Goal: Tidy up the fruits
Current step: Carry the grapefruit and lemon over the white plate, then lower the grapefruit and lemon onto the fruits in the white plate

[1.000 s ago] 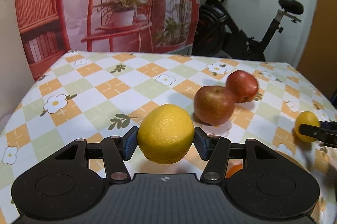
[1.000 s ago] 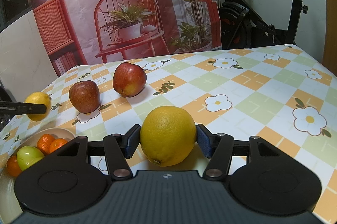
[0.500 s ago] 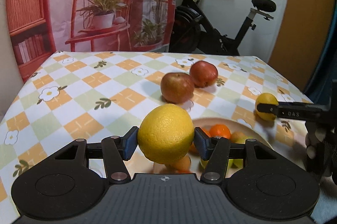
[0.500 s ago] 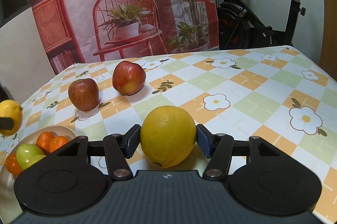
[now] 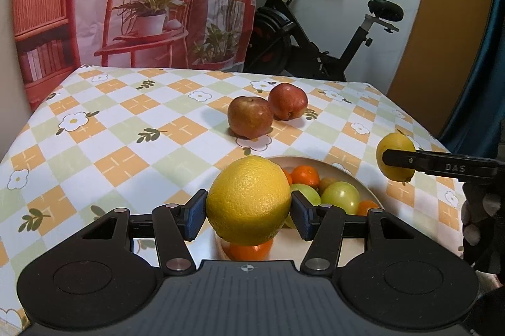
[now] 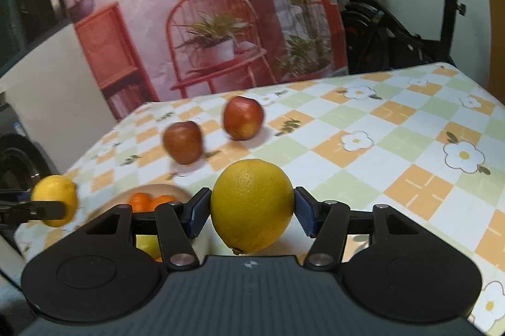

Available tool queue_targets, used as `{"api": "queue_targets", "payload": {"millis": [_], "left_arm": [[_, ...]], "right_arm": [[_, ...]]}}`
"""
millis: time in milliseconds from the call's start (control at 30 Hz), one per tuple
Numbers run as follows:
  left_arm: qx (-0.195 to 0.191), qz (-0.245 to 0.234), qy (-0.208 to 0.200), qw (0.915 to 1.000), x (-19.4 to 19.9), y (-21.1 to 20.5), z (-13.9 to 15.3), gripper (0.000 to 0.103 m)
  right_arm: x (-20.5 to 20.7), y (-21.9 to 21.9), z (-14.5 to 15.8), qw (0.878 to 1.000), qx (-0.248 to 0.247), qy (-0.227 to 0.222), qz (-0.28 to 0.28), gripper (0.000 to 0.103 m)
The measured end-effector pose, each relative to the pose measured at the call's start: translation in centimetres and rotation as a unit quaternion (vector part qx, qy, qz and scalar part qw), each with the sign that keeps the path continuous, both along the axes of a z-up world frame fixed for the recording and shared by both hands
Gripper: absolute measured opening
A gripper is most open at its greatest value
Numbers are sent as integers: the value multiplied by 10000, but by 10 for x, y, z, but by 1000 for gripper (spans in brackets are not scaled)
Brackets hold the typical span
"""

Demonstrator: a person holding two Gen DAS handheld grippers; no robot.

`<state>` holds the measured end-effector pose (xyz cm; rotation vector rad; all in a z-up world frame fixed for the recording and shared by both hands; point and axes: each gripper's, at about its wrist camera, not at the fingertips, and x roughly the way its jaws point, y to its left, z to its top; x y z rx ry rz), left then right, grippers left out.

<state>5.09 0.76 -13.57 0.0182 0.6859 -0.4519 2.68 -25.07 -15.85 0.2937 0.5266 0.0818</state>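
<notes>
My left gripper (image 5: 248, 214) is shut on a yellow citrus fruit (image 5: 249, 203), held above the near rim of a beige bowl (image 5: 363, 184) that holds small oranges and green fruits. My right gripper (image 6: 252, 211) is shut on a second yellow citrus fruit (image 6: 252, 205), held above the tablecloth just right of the bowl (image 6: 178, 191). Each gripper shows in the other's view: the right one with its fruit (image 5: 396, 161) at the right, the left one with its fruit (image 6: 55, 200) at the left. Two red apples (image 5: 251, 116) (image 5: 288, 101) lie on the cloth beyond the bowl.
The table wears a checked flower-print cloth (image 5: 120, 127). Behind it hang a printed backdrop with a red chair (image 5: 148, 17) and an exercise bike (image 5: 322, 49). A person's gloved hand (image 5: 479, 219) holds the right gripper at the table's right edge.
The left gripper has swung right with its fruit, from beside the apples to over the bowl. The right gripper has risen and moved left toward the bowl with its fruit.
</notes>
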Motion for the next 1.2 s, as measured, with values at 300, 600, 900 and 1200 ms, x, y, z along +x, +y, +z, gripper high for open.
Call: {"api": "queue_targets", "payload": {"millis": [300,600,900,1200], "left_arm": [[-56,-83,94,9999,-12,-1,1,59],[-55,-224,167,9996,-23,-2,0,59],[-103,-370,476,9981,-17,-3,-13,59],[11,-429,574,9974,-17,-8,-19,59]], "right_arm": [[-27,36,16,9984,-3,97,557,59],[-38,60,15,9943,10,176,1054,59],[-31,70,5,9878,135,450,1482,59],[-26,76,-2,9857,29,648,1553,59]]}}
